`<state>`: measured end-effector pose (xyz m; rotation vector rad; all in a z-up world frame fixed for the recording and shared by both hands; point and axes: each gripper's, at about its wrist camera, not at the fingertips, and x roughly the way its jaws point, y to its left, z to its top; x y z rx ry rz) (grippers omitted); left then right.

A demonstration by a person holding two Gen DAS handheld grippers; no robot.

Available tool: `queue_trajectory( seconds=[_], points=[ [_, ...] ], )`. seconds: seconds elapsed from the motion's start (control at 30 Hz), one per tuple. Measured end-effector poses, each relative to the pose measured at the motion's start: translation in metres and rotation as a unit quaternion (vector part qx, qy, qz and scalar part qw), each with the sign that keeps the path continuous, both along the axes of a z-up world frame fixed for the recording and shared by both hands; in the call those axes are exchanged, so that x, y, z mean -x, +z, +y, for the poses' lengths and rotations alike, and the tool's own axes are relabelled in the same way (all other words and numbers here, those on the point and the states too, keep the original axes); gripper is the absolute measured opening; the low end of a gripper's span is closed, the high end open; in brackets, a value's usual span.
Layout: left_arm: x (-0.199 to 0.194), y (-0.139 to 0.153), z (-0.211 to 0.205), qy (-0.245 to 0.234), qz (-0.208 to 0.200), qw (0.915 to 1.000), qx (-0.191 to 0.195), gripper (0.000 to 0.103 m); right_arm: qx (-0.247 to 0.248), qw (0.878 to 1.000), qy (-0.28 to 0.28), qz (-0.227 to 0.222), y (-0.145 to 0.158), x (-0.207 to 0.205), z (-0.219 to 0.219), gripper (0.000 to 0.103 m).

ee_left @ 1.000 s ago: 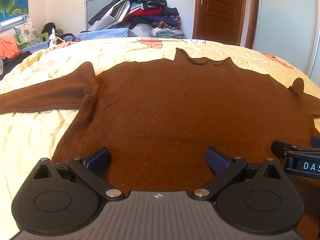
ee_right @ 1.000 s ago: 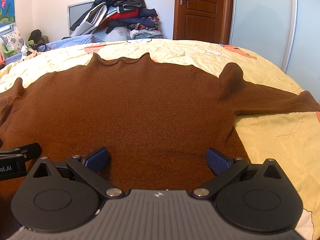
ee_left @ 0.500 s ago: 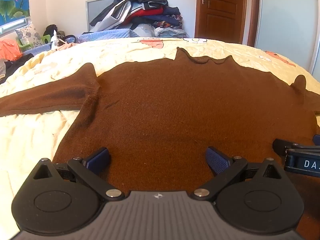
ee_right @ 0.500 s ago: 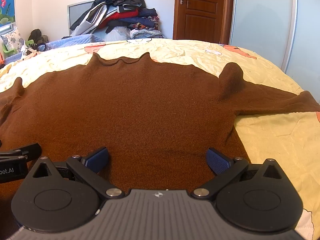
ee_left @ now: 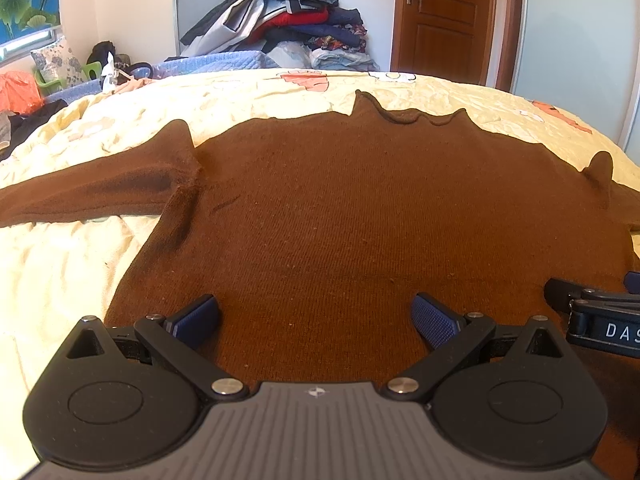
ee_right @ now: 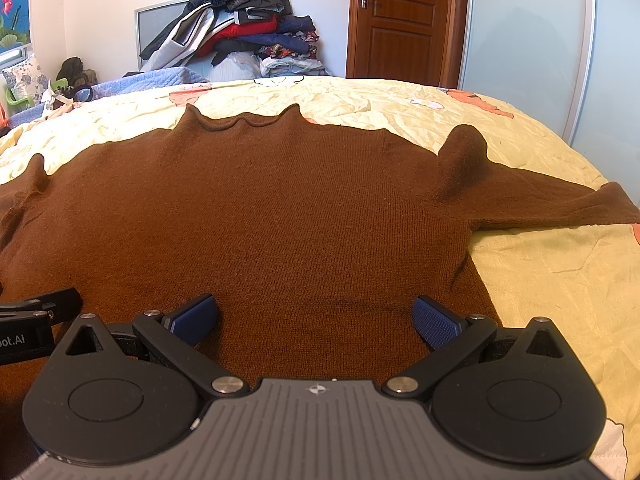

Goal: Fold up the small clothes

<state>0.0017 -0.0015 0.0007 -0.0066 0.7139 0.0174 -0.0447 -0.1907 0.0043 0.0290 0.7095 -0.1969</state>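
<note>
A brown knit sweater (ee_left: 340,208) (ee_right: 280,216) lies flat on the yellow bedspread (ee_left: 60,272) (ee_right: 560,280), collar away from me, both sleeves spread sideways. My left gripper (ee_left: 316,316) is open over the hem's left part, blue pads (ee_left: 196,318) wide apart with only fabric beneath. My right gripper (ee_right: 316,316) is open over the hem's right part, near the side seam. In each wrist view the other gripper shows at the edge: the right gripper (ee_left: 592,312) in the left view, the left gripper (ee_right: 36,316) in the right view.
A heap of clothes (ee_left: 288,20) (ee_right: 240,24) is piled past the bed's far edge against the wall. A wooden door (ee_left: 440,16) and a sliding wardrobe panel (ee_right: 528,40) stand at the right. Small items and a cushion (ee_left: 56,64) sit far left.
Both grippers have stayed open above the hem. The left wrist view has shifted slightly; the sweater lies as before.
</note>
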Motion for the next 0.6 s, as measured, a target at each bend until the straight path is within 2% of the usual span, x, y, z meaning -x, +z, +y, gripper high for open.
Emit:
queue_trajectory(
  seconds=[0.6],
  points=[
    [0.0053, -0.0001, -0.001, -0.004, -0.007, 1.0, -0.002, 0.103, 0.0, 1.0, 0.0, -0.001, -0.0007, -0.0001, 0.0004, 0.103]
  ],
)
